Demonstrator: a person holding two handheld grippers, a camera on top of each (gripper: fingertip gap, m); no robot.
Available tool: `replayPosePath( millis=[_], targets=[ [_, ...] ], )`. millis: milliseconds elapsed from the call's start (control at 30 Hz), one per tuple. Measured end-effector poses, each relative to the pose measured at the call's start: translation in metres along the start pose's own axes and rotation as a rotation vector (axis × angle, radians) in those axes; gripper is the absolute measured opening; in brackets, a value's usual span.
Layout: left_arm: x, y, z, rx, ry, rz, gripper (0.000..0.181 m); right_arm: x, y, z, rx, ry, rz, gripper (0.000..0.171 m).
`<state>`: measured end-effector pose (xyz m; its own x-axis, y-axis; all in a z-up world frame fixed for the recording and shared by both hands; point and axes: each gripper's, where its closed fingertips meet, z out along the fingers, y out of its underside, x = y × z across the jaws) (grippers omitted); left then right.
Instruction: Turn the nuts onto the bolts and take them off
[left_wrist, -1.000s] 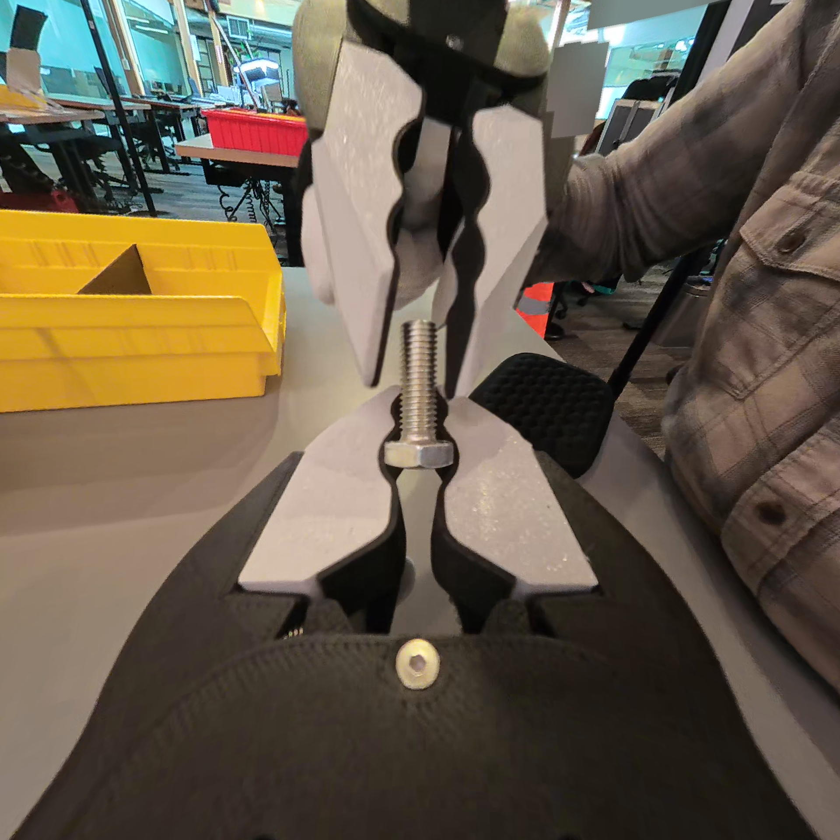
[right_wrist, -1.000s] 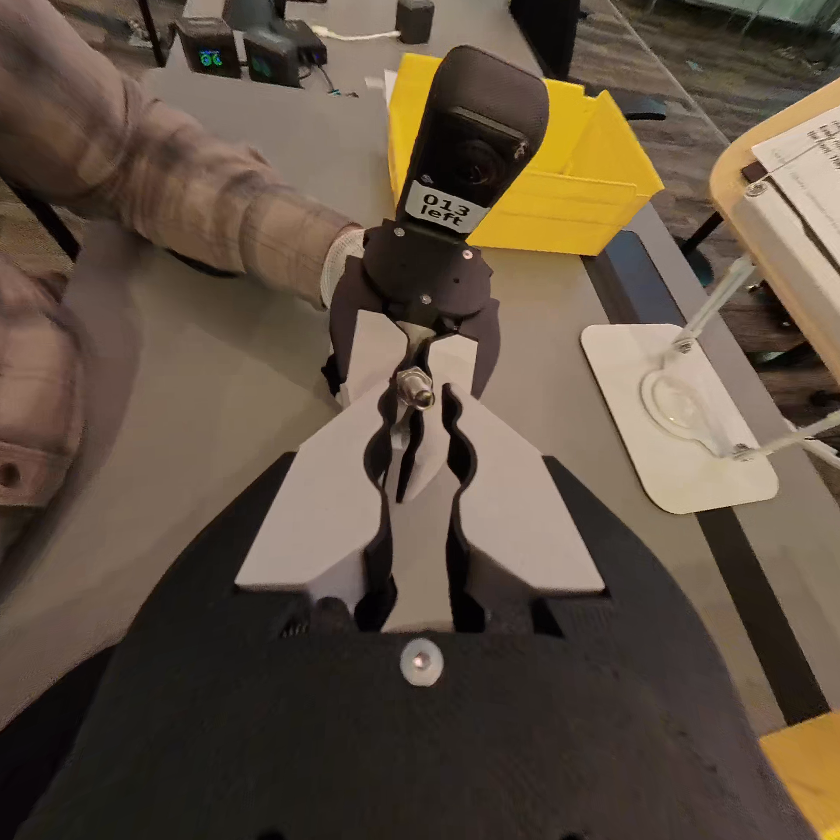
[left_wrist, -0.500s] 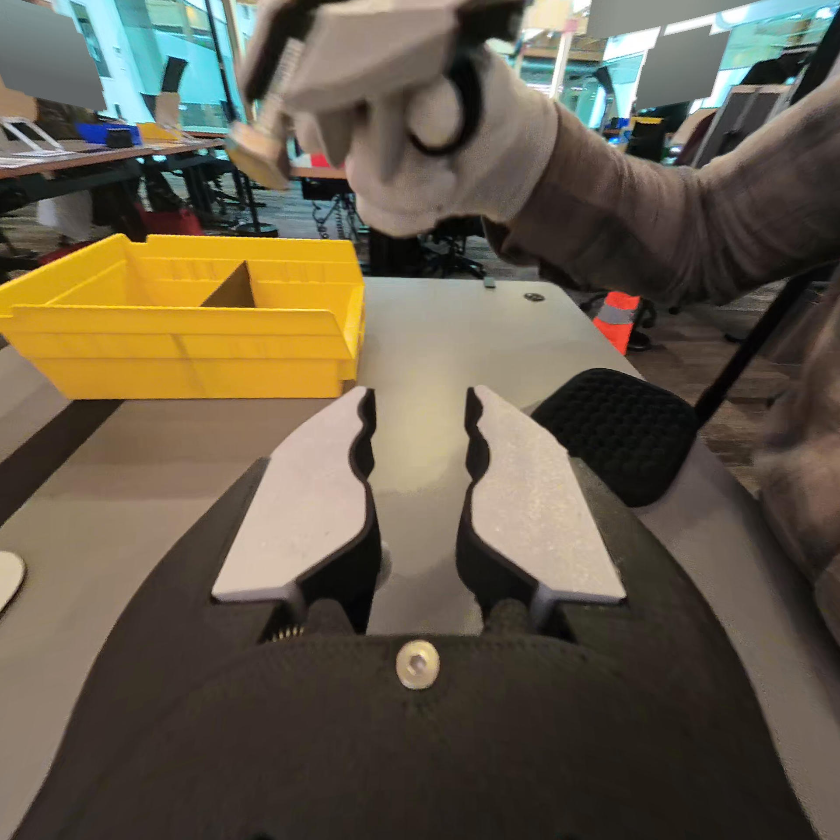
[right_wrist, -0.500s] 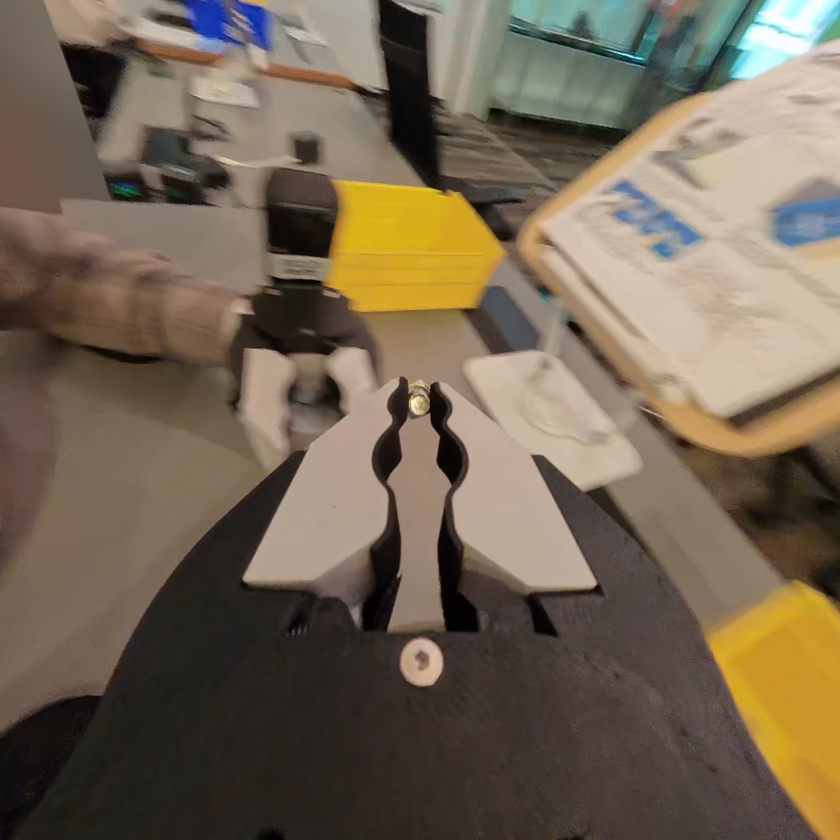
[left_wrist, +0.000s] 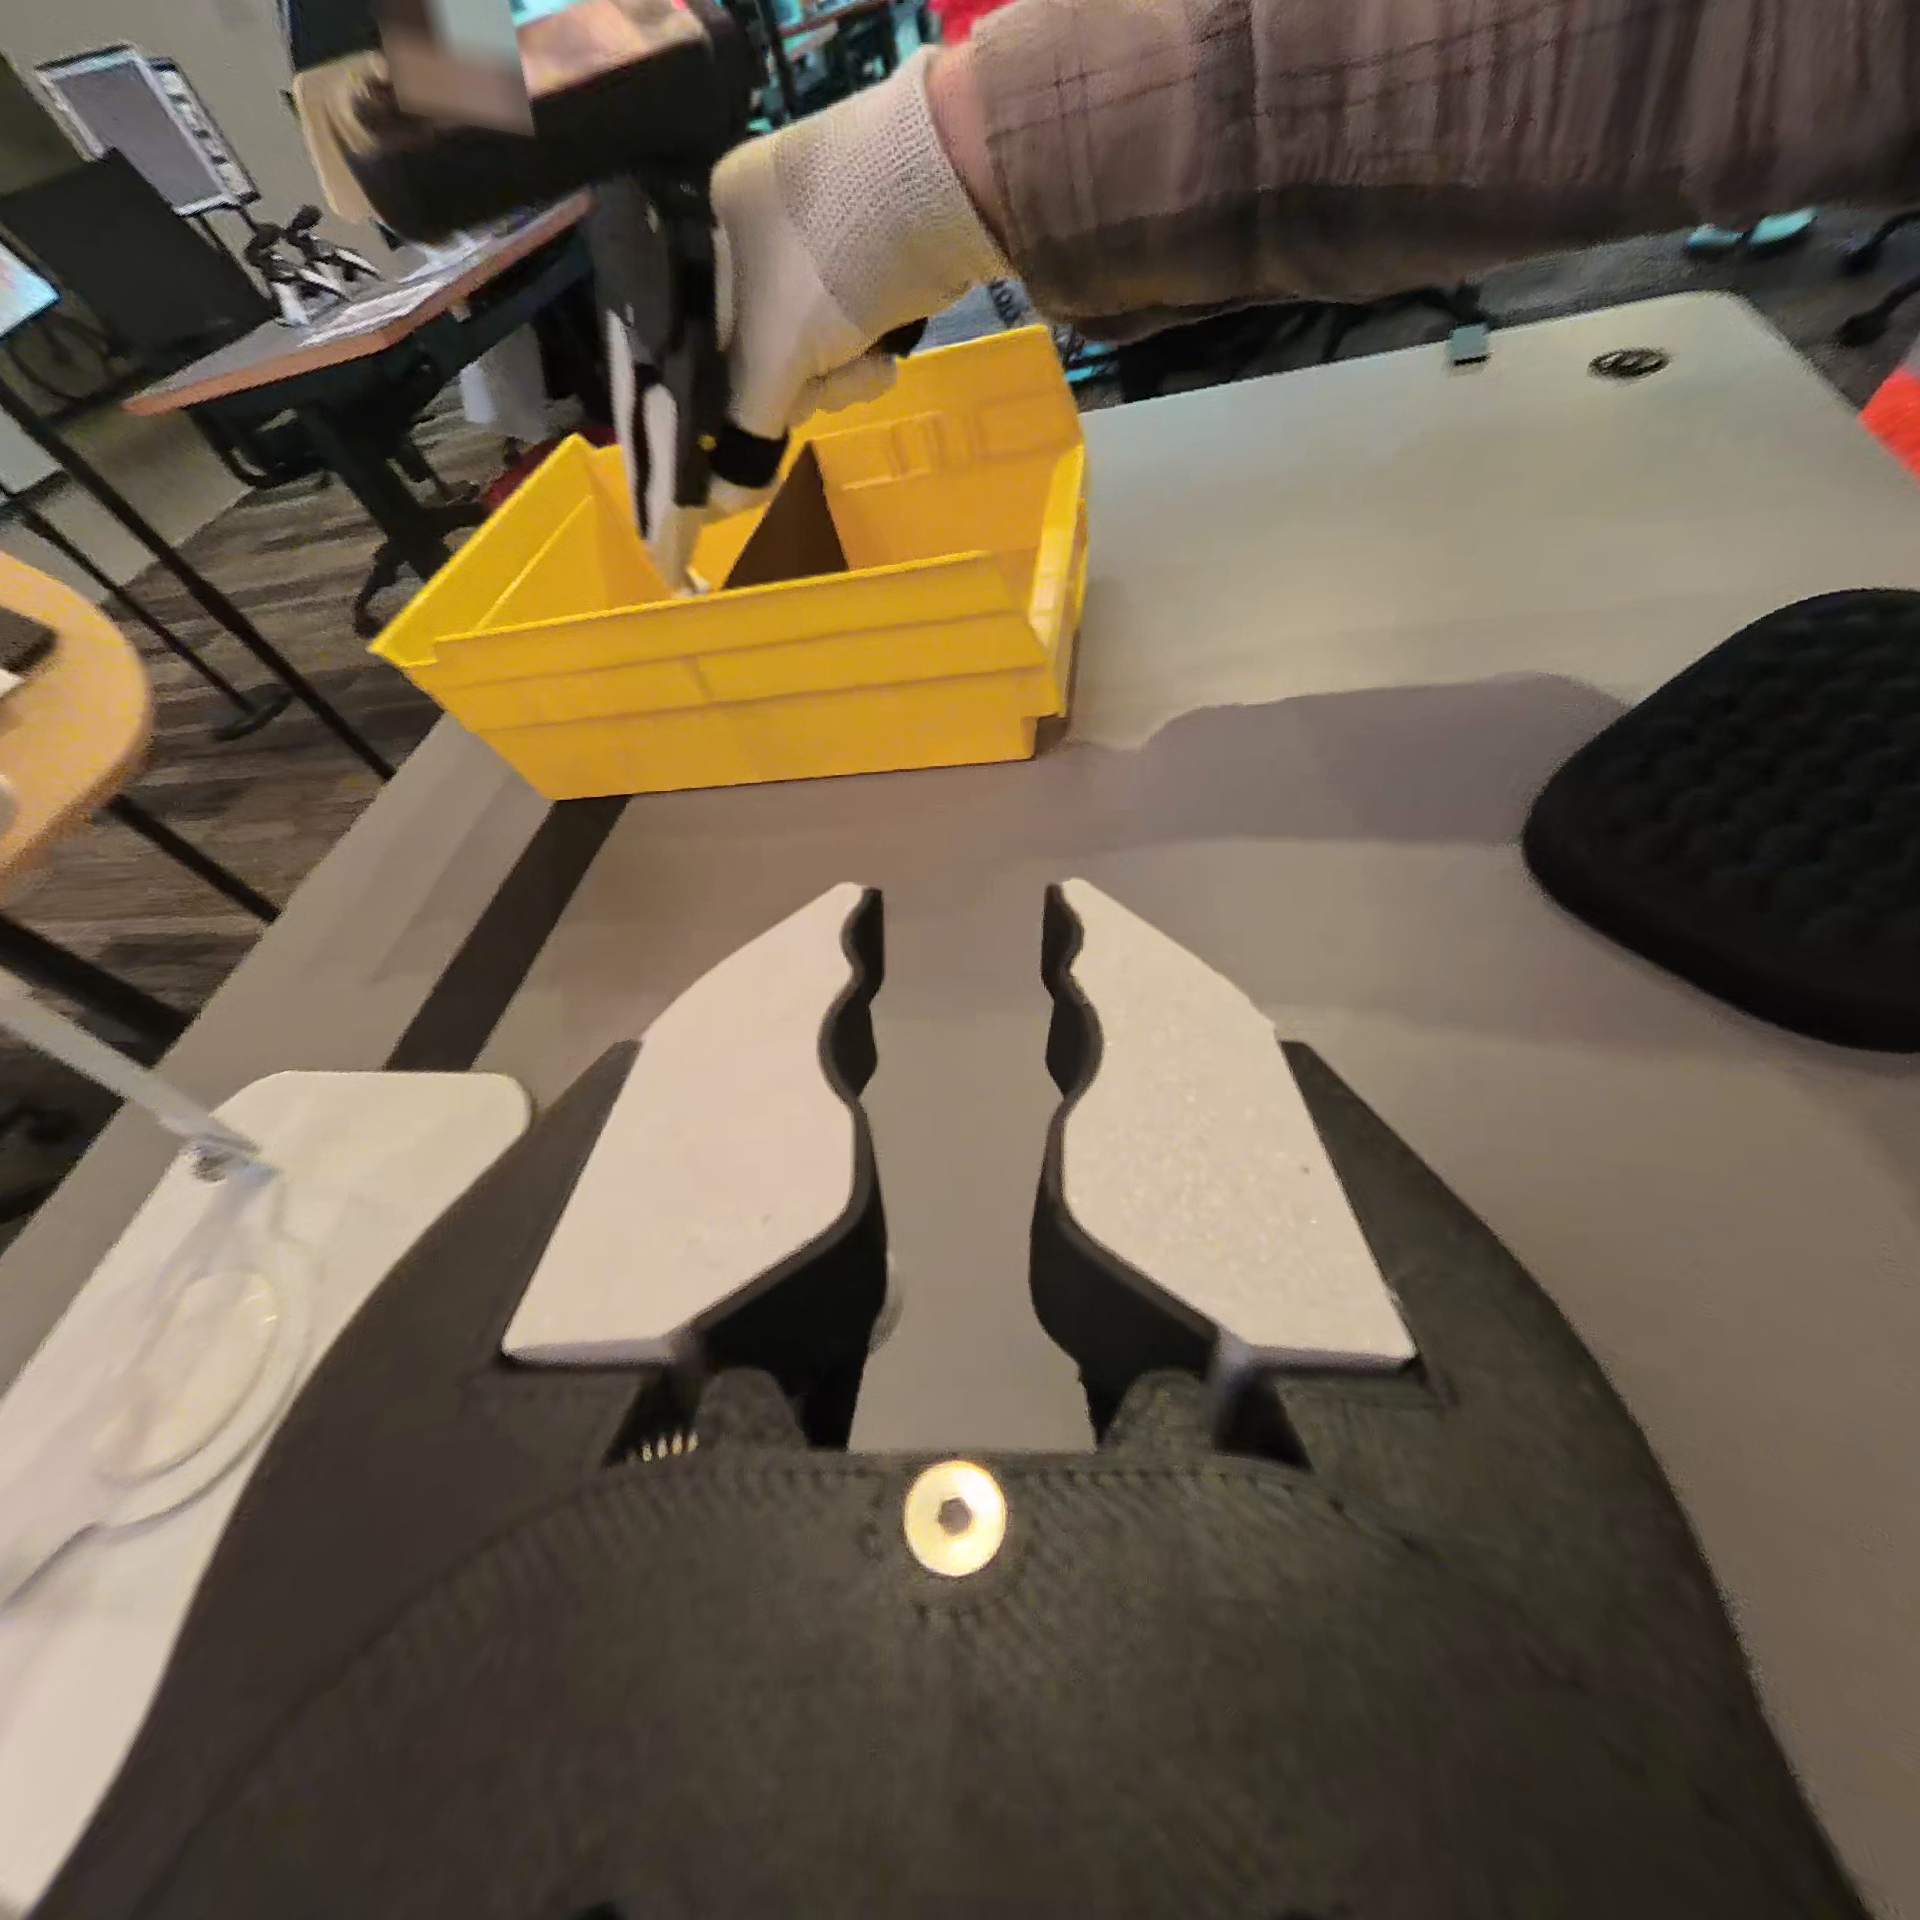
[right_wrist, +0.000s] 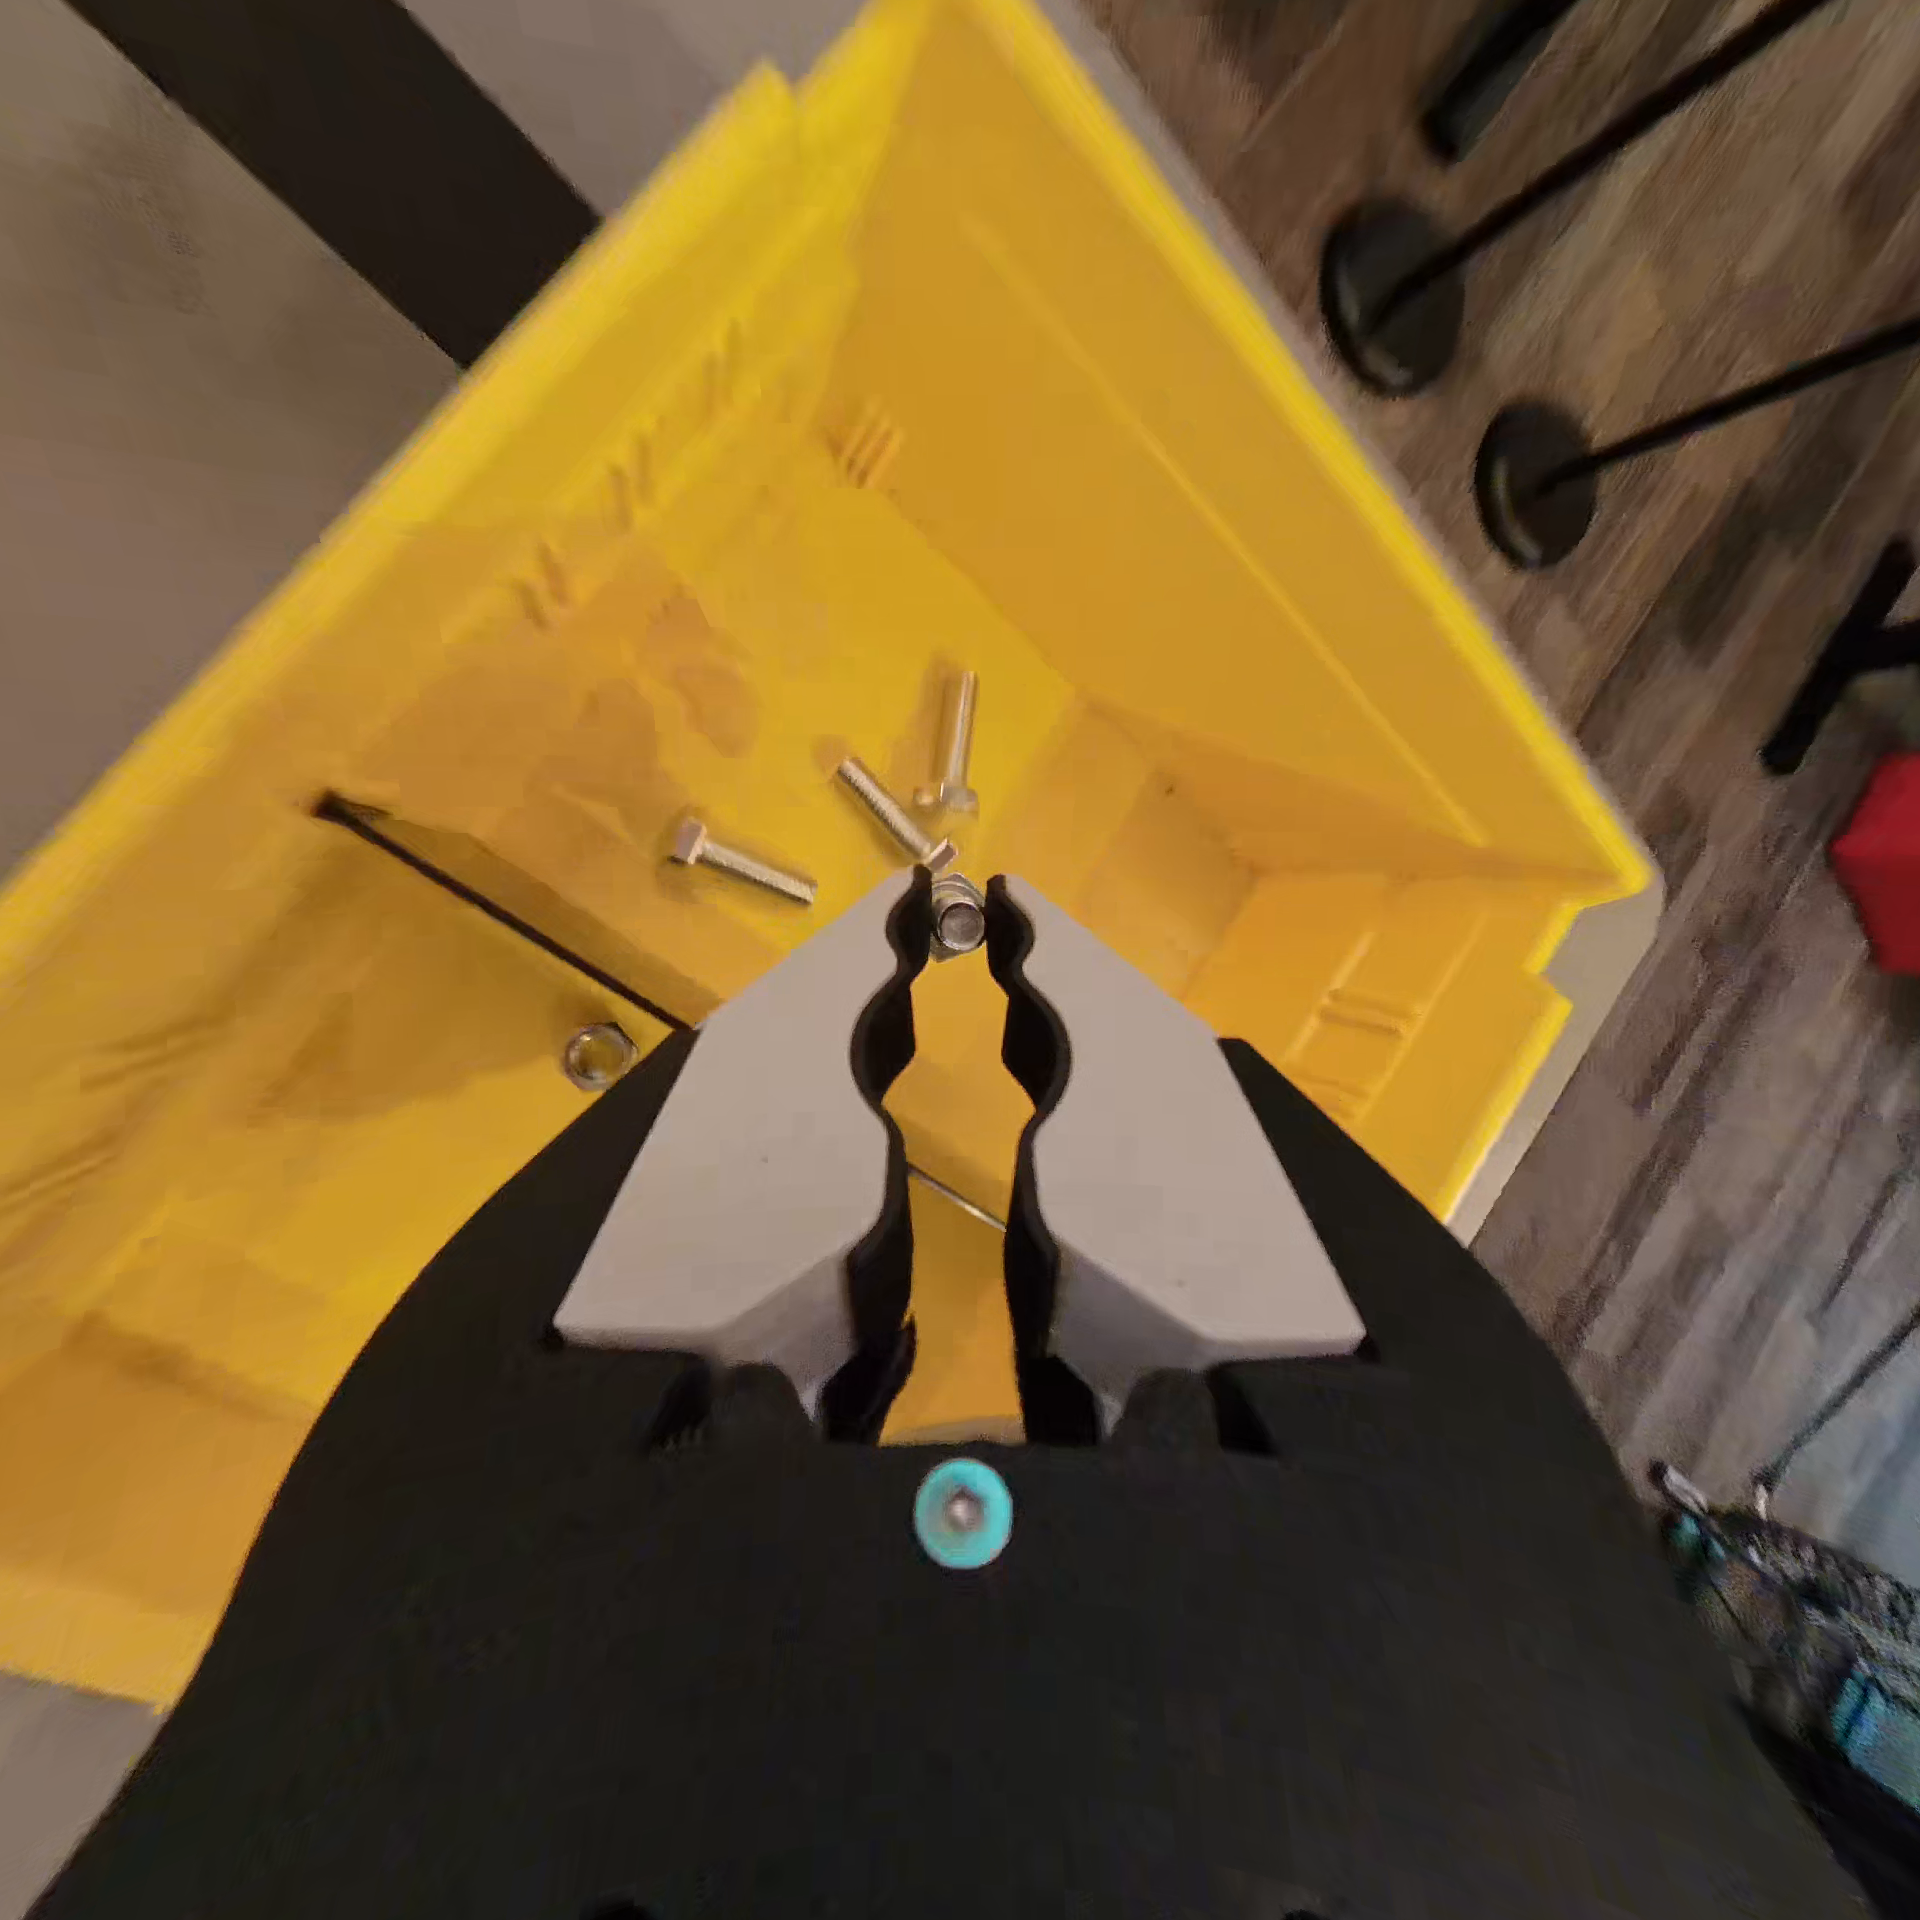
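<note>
My right gripper (right_wrist: 954, 894) is shut on a silver bolt (right_wrist: 956, 923), seen end-on at the fingertips, and points down into the yellow bin (right_wrist: 1195, 520). Three loose bolts (right_wrist: 743, 868) lie on the bin floor just beyond the tips. A loose nut (right_wrist: 597, 1051) lies on the other side of the black divider (right_wrist: 499, 914). In the left wrist view the right gripper (left_wrist: 665, 499), held by a white-gloved hand, dips into the left compartment of the bin (left_wrist: 748, 686). My left gripper (left_wrist: 961, 914) is open and empty over the grey table, short of the bin.
A black textured pad (left_wrist: 1745, 810) lies on the table to the right. A white stand base (left_wrist: 312, 1247) sits at the near left by the table edge. A round wooden table (left_wrist: 62, 707) stands off to the left. The bin sits at the table's edge above wood floor (right_wrist: 1662, 935). Across from one pair of fingers to the other is roughly 35 cm. To reach the loose nut (right_wrist: 597, 1051) in a straight line is about 10 cm for my right fingers, about 30 cm for my left.
My left gripper let go of the bolt's head and opened. My right gripper took the bolt, lifted it away, and carried it over and down into the yellow bin.
</note>
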<state>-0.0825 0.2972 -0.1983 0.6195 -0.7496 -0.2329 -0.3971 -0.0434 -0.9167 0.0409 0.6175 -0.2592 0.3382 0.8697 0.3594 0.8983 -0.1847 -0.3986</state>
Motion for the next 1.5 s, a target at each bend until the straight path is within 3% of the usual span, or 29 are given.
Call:
replayPosePath(
  millis=[133, 267, 367, 500, 700, 900, 1067, 1200, 1267, 1500],
  targets=[
    [-0.026, -0.007, -0.013, -0.033, -0.127, 0.055, 0.04, 0.003, -0.002, 0.007, -0.006, 0.031, -0.006, 0.042],
    [-0.066, -0.022, -0.046, -0.046, -0.296, 0.076, 0.045, 0.012, -0.009, -0.03, 0.075, 0.126, -0.019, 0.047],
    [-0.101, -0.028, -0.09, -0.084, -0.459, 0.088, 0.05, 0.025, -0.003, -0.073, 0.15, 0.214, -0.006, 0.049],
    [-0.147, -0.021, -0.176, -0.187, -0.727, 0.083, 0.057, 0.049, 0.028, -0.128, 0.226, 0.328, 0.057, 0.058],
    [-0.188, 0.062, -0.334, -0.508, -1.14, -0.02, 0.075, 0.064, 0.105, -0.144, 0.213, 0.333, 0.212, 0.075],
    [-0.181, 0.152, -0.434, -0.576, -1.328, -0.277, 0.085, 0.065, 0.157, -0.118, 0.181, 0.344, 0.292, 0.092],
    [-0.172, 0.204, -0.462, -0.629, -1.402, -0.369, 0.081, 0.058, 0.158, -0.097, 0.23, 0.289, 0.356, 0.087],
    [-0.169, 0.226, -0.46, -0.654, -1.405, -0.393, 0.068, 0.034, 0.152, -0.083, 0.215, 0.126, 0.381, 0.087],
    [-0.167, 0.235, -0.458, -0.67, -1.39, -0.405, 0.064, 0.025, 0.146, -0.083, 0.231, 0.077, 0.402, 0.076],
    [-0.163, 0.27, -0.447, -0.717, -1.32, -0.475, 0.059, 0.005, 0.146, -0.062, 0.127, 0.064, 0.342, 0.061]
  ],
)
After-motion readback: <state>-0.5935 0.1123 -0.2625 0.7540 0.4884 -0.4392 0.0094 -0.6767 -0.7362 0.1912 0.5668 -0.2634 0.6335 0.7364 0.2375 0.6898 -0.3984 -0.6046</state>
